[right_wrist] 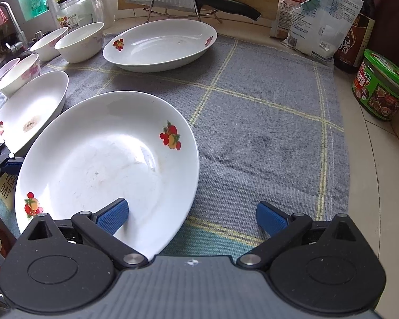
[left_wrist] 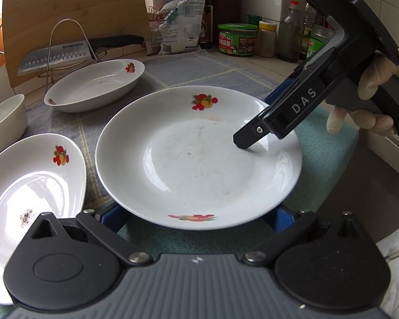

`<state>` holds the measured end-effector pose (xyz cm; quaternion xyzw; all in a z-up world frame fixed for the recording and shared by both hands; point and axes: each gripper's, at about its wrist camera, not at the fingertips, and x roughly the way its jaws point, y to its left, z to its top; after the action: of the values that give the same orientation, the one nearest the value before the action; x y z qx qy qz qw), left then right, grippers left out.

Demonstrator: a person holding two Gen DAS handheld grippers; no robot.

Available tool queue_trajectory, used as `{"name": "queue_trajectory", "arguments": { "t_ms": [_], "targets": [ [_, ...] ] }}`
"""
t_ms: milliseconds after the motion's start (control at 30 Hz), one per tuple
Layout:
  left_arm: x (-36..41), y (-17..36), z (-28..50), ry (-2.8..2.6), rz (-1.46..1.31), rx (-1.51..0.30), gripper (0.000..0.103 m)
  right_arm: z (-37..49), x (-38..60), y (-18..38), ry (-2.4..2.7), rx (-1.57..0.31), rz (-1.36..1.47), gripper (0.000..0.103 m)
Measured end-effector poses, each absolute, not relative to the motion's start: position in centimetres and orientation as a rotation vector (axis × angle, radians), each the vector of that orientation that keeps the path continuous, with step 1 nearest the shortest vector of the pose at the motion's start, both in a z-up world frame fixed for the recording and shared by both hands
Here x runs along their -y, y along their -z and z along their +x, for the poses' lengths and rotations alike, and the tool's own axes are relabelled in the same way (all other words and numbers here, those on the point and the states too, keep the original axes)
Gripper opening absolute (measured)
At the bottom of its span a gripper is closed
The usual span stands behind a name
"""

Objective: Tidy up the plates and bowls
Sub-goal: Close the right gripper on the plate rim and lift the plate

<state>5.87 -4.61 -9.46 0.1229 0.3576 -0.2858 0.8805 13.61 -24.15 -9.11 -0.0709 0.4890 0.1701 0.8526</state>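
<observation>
White fruit-print plate (left_wrist: pixel 199 159) sits on a grey checked cloth (right_wrist: pixel 252 122); right gripper (right_wrist: pixel 191 219), tongs apart, straddles its rim at three o'clock, left gripper (left_wrist: pixel 199 216) apart at six.

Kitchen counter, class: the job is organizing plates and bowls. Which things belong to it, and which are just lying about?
Belonging: round plate, oval dishes, small bowls, both grippers.

Lying about: knife, cutting board, green-lidded jar, bags, bottles.
</observation>
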Motion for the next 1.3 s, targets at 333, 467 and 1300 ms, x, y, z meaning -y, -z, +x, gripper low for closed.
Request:
{"name": "queue_trajectory", "arguments": {
  "t_ms": [333, 467, 1300],
  "targets": [
    [4.7, 9.4, 5.8, 0.598, 0.257, -0.752, 0.103, 14.9, 23.4, 8.4, -0.525, -1.049, -0.164, 0.103],
    [4.8, 9.3, 6.0, 0.602, 0.26, -0.759, 0.103, 15.6, 23.1, 8.4, -0.581, -1.055, -0.184, 0.103],
    [4.8, 9.4, 6.0, 0.602, 0.265, -0.766, 0.103, 19.5, 22.1, 8.4, -0.862, -1.085, -0.152, 0.099]
  ]
}}
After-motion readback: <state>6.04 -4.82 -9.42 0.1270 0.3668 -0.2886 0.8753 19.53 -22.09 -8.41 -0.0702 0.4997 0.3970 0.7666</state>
